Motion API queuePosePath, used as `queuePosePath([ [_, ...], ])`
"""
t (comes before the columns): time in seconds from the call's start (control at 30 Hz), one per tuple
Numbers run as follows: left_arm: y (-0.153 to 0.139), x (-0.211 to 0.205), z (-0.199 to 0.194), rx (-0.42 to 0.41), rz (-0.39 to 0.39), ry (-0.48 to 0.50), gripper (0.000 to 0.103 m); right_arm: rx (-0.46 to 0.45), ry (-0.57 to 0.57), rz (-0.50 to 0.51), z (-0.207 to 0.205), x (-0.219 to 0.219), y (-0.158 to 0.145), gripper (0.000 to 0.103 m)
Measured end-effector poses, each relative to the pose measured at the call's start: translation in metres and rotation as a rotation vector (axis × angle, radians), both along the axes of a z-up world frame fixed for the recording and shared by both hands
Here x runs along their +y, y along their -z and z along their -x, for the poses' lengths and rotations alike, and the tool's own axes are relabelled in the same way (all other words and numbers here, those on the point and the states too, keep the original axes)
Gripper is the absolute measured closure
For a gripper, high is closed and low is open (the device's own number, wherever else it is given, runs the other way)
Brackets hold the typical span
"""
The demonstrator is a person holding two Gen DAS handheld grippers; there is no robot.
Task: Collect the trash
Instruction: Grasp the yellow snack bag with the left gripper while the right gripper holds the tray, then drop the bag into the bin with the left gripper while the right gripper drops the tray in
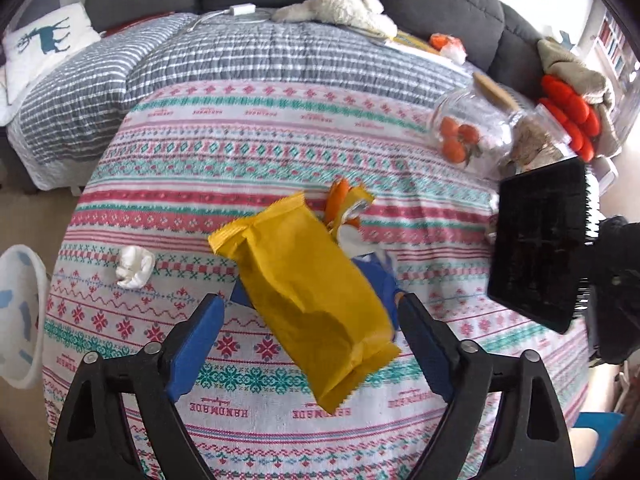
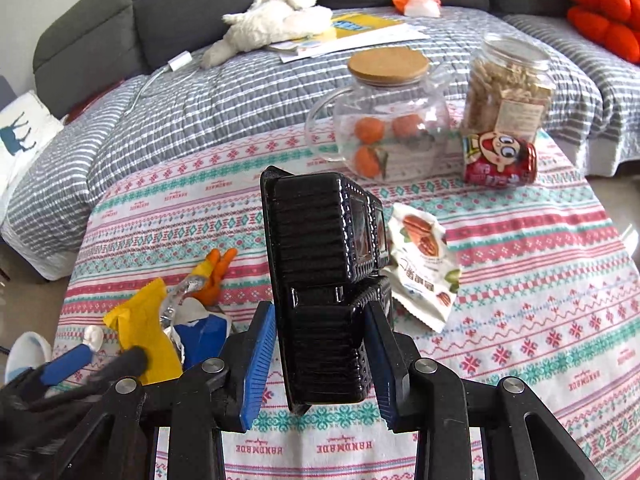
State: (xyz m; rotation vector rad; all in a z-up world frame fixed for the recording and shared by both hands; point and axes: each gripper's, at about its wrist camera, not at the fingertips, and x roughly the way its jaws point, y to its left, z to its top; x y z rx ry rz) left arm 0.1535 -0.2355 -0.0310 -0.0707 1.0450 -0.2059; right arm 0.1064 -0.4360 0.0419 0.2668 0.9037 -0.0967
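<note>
A yellow wrapper point(image 1: 308, 300) lies slanted on the patterned cloth, over blue and orange wrappers point(image 1: 344, 204) at its one o'clock. A crumpled white tissue point(image 1: 134, 267) sits at nine o'clock. A black plastic tray point(image 2: 324, 288) stands on edge, and a pecan packet point(image 2: 424, 264) lies at its three o'clock.

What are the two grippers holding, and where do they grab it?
The right gripper pinches the black plastic tray by its lower end. The left gripper is open around the yellow wrapper, not squeezing it.

Black tray point(image 2: 324, 280) hides the pecan packet's point(image 2: 424, 264) left part (partly).
</note>
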Motion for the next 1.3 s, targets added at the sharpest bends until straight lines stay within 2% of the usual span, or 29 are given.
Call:
queuePosePath([
  [0.1, 0.012, 0.004, -0.002, 0.017, -0.016, -0.013, 0.037, 0.008, 0.004, -0.014, 0.003, -0.005, 0.003, 0.064],
  [0.23, 0.012, 0.009, 0.000, 0.008, 0.017, 0.005, 0.050, 0.010, 0.011, -0.018, 0.007, -0.010, 0.003, 0.064],
  [0.3, 0.010, 0.010, 0.002, 0.000, 0.019, 0.022, 0.062, 0.007, 0.016, -0.022, 0.009, -0.011, 0.001, 0.064],
  [0.47, 0.002, 0.018, 0.011, 0.002, 0.049, 0.049, 0.071, 0.001, 0.017, -0.042, 0.013, -0.009, -0.001, 0.064],
  [0.67, -0.016, 0.048, 0.022, -0.031, 0.087, 0.054, 0.073, -0.037, 0.009, -0.061, 0.021, 0.002, -0.014, 0.064],
  [0.8, -0.027, 0.078, 0.026, -0.041, 0.116, 0.023, 0.074, -0.064, -0.016, -0.081, 0.023, 0.016, -0.024, 0.064],
  [1.0, -0.038, 0.139, 0.030, -0.069, 0.094, -0.066, 0.074, -0.084, -0.093, -0.080, 0.022, 0.052, -0.032, 0.064],
  [1.3, -0.034, 0.226, 0.033, -0.074, 0.060, -0.208, 0.074, -0.093, -0.206, -0.112, 0.011, 0.115, -0.036, 0.064],
])
